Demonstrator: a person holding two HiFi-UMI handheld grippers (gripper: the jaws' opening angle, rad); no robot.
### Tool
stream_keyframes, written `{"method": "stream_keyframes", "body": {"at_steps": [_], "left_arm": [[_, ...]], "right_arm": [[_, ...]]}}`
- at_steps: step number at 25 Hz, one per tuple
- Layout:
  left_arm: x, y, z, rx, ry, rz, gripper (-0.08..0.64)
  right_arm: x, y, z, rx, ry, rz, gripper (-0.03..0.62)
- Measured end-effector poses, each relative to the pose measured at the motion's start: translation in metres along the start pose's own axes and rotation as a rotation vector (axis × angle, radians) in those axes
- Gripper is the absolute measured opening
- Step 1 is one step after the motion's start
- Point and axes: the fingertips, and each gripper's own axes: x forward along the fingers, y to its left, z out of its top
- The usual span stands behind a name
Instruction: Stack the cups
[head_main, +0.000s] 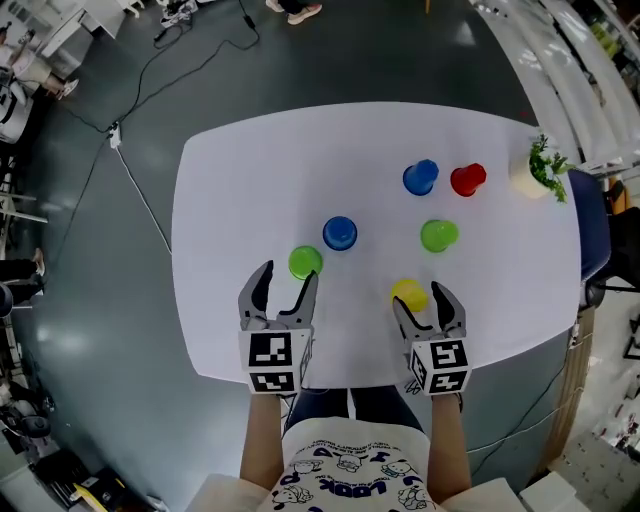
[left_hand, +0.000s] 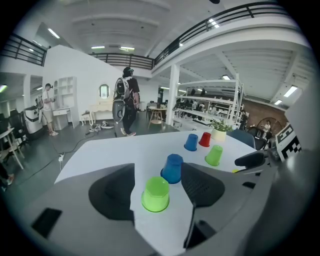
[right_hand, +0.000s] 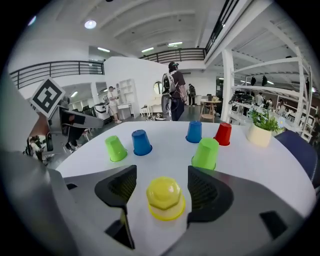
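Observation:
Six cups stand upside down on the white table (head_main: 250, 180). My left gripper (head_main: 288, 276) is open near the front edge, and a light green cup (left_hand: 156, 194) sits between its jaws with a gap on each side. A blue cup (left_hand: 173, 168) stands just behind it. My right gripper (head_main: 421, 298) is open too, its jaws on either side of a yellow cup (right_hand: 165, 198) without touching it. A second green cup (right_hand: 205, 153) stands past the yellow one. Further back are another blue cup (head_main: 421, 177) and a red cup (head_main: 467, 179).
A small potted plant (head_main: 540, 168) stands at the table's far right edge, with a blue chair (head_main: 592, 235) beside it. Cables run over the dark floor (head_main: 130, 150) to the left. People stand far behind the table in both gripper views.

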Motion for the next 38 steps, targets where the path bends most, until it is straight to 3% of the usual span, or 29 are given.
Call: {"method": "stream_keyframes", "body": {"at_steps": [6,9,13,26,38], "left_arm": [[0.012,0.007,-0.008,-0.007,0.027,-0.015,0.281],[0.018,0.01,-0.013,-0.012,0.047,-0.022,0.281],[0.021,0.013,-0.017,-0.023,0.053,-0.025,0.281],[0.035,0.015,-0.025,-0.038,0.078,-0.041,0.281],[0.048,0.026,-0.03,-0.038,0.113,-0.065,0.281]], "right_arm": [[0.013,-0.002,-0.019,-0.027,0.068,-0.034,0.32],[0.016,-0.008,-0.024,-0.029,0.074,-0.068,0.262],[0.019,-0.008,-0.021,-0.027,0.067,-0.078,0.261],[0.043,-0.013,0.065,-0.022,-0.074,-0.066,0.26],[0.087,-0.006,0.099,-0.028,-0.068,-0.059,0.26]]}}
